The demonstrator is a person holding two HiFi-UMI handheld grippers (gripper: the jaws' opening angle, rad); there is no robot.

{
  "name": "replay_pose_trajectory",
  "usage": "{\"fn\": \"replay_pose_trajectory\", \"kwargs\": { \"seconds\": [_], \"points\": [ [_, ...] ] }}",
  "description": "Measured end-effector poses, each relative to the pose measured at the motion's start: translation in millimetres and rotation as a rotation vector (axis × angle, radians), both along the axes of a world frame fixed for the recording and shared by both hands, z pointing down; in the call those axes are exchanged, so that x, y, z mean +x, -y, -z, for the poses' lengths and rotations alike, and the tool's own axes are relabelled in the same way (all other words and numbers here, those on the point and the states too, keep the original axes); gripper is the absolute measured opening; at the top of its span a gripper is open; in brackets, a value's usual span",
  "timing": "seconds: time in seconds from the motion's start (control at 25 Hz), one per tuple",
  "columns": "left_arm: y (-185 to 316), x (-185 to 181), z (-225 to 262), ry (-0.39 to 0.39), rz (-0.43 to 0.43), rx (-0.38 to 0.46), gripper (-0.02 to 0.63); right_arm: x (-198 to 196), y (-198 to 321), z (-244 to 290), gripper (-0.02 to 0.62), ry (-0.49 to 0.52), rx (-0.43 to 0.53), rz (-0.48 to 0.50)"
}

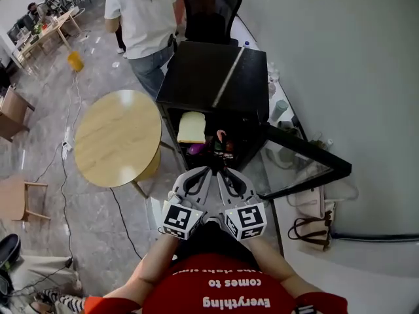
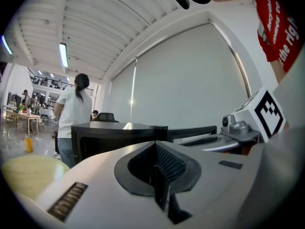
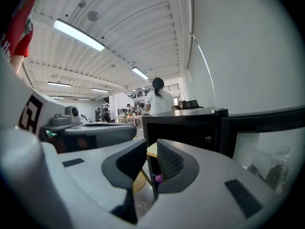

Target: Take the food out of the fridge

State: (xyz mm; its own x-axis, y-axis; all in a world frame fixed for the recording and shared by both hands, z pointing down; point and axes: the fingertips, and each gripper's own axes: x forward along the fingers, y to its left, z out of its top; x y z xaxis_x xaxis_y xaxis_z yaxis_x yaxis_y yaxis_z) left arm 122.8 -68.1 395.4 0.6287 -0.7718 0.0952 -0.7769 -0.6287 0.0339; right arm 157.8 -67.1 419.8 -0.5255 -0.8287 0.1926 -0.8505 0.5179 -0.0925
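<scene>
A black mini fridge (image 1: 209, 77) stands open, its glass door (image 1: 308, 159) swung out to the right. Inside lie a cream-yellow slab of food (image 1: 192, 127), a purple item (image 1: 196, 149) and some red and pink items (image 1: 224, 142). Both grippers are side by side just in front of the opening, pointing into it. My left gripper (image 1: 206, 171) (image 2: 155, 147) has its pads pressed together with nothing between them. My right gripper (image 1: 221, 173) (image 3: 150, 149) shows a narrow gap between its pads, holding nothing; the purple item (image 3: 158, 178) shows through that gap.
A round wooden table (image 1: 118, 136) stands left of the fridge. A person in a white shirt (image 1: 147, 18) stands behind it beside a black office chair (image 1: 209, 12). A handbag (image 1: 314, 231) lies on the floor to the right. Cables run across the floor (image 1: 65, 175).
</scene>
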Motion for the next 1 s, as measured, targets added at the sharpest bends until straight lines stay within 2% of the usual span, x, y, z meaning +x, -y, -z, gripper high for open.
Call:
{"fn": "replay_pose_trajectory", "kwargs": {
  "seconds": [0.2,0.48,1.0],
  "points": [
    [17,-4,-11,0.026,0.004,-0.033,0.006,-6,21,-17,0.054,-0.020,-0.029,-0.015],
    [28,-6,-33,0.038,-0.004,-0.085,0.006,2,70,-64,0.075,-0.078,-0.082,-0.112],
    [65,-10,-98,-0.009,0.033,-0.174,0.006,6,122,-127,0.103,-0.148,-0.143,-0.174]
  ]
}}
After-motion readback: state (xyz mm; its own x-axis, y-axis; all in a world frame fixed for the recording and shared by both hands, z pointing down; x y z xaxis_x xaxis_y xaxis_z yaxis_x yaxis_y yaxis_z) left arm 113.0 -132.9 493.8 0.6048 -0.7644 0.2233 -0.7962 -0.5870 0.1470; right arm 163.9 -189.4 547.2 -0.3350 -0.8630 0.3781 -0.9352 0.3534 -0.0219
